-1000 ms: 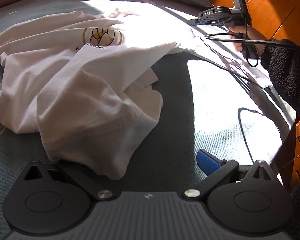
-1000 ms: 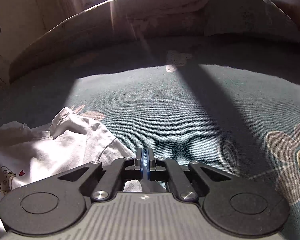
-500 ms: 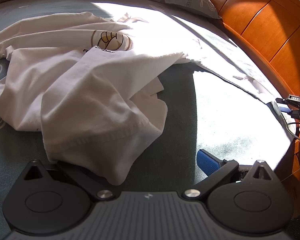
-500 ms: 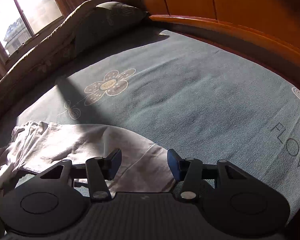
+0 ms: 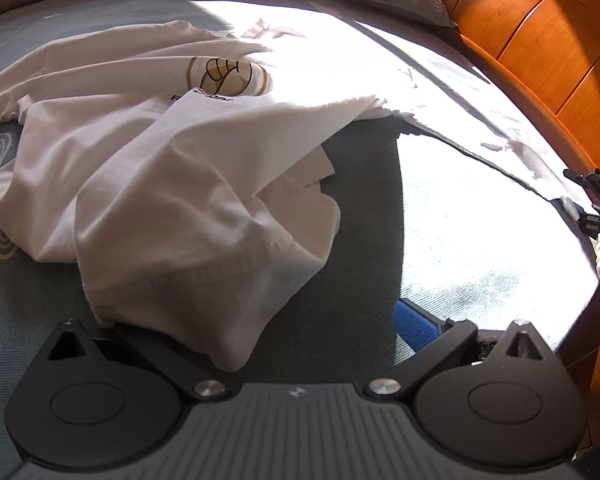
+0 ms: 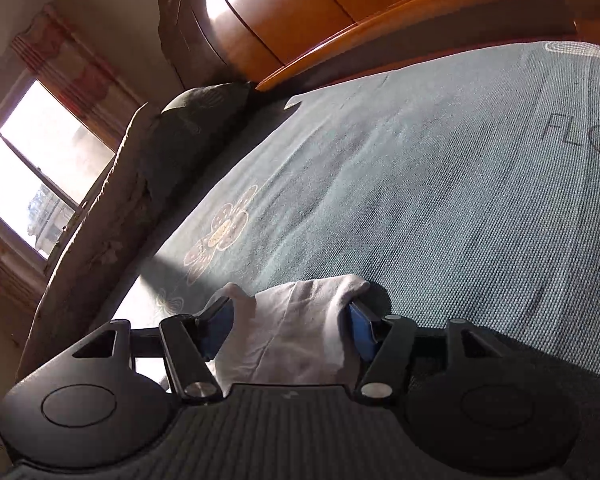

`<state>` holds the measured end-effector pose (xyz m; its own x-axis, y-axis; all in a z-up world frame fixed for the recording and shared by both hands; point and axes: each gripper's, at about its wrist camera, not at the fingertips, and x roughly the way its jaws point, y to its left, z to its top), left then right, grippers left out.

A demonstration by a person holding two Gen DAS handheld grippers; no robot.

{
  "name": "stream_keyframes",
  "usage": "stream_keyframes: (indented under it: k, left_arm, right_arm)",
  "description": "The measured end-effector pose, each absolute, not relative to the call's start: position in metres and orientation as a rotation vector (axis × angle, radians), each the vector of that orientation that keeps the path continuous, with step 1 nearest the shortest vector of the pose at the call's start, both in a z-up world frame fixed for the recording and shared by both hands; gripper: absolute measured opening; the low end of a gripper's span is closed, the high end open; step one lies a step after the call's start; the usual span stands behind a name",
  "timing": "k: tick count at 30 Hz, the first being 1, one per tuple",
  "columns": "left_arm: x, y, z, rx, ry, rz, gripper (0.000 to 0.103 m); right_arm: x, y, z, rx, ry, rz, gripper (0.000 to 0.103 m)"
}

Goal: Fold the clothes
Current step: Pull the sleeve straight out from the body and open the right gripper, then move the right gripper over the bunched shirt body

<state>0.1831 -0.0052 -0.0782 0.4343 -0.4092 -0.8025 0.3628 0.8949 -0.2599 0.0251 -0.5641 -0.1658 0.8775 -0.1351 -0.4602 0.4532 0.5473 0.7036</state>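
White T-shirt [image 5: 172,184], crumpled, lying on teal flowered bed [image 6: 440,208]. Left hand-held gripper [image 5: 260,320] spread apart; right hand-held gripper [image 6: 292,324] apart around a fold. Orange wooden headboard [image 5: 540,40] behind.

left wrist: low, close over bed [image 5: 480,240] | right wrist: tilted, toward window [image 6: 40,184] | shared: bed

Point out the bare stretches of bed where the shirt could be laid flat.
Bare: the sunlit bedspread between the white shirt and the wooden bed frame; also around the flower print toward the pillow. Crowded: the crumpled shirt's side.
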Motion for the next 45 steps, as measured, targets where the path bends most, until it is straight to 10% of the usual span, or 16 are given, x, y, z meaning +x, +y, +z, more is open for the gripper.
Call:
stream_keyframes:
  k: [6, 9, 11, 18, 29, 45]
  left_arm:
    - [0.183, -0.007, -0.078, -0.043, 1.014, -0.477, 0.102]
    - [0.185, -0.008, -0.078, -0.038, 1.021, -0.478, 0.102]
    - [0.184, -0.008, -0.078, -0.039, 1.021, -0.478, 0.102]
    - [0.185, -0.01, -0.078, -0.034, 1.022, -0.481, 0.102]
    - [0.184, -0.011, -0.079, -0.02, 1.015, -0.482, 0.102]
    - [0.161, -0.008, -0.073, 0.033, 1.008, -0.477, 0.102]
  right_arm:
    - [0.015, -0.552, -0.17, 0.935, 0.378, -0.363, 0.056]
    - [0.025, -0.557, -0.171, 0.891, 0.429, -0.422, 0.007]
    - [0.027, -0.565, -0.172, 0.901, 0.423, -0.443, 0.002]
    - [0.033, -0.59, -0.14, 0.75, 0.439, -0.572, 0.004]
    - [0.044, -0.539, -0.128, 0.536, 0.58, -0.486, 0.051]
    - [0.049, -0.375, -0.12, 0.379, 0.751, -0.139, 0.075]
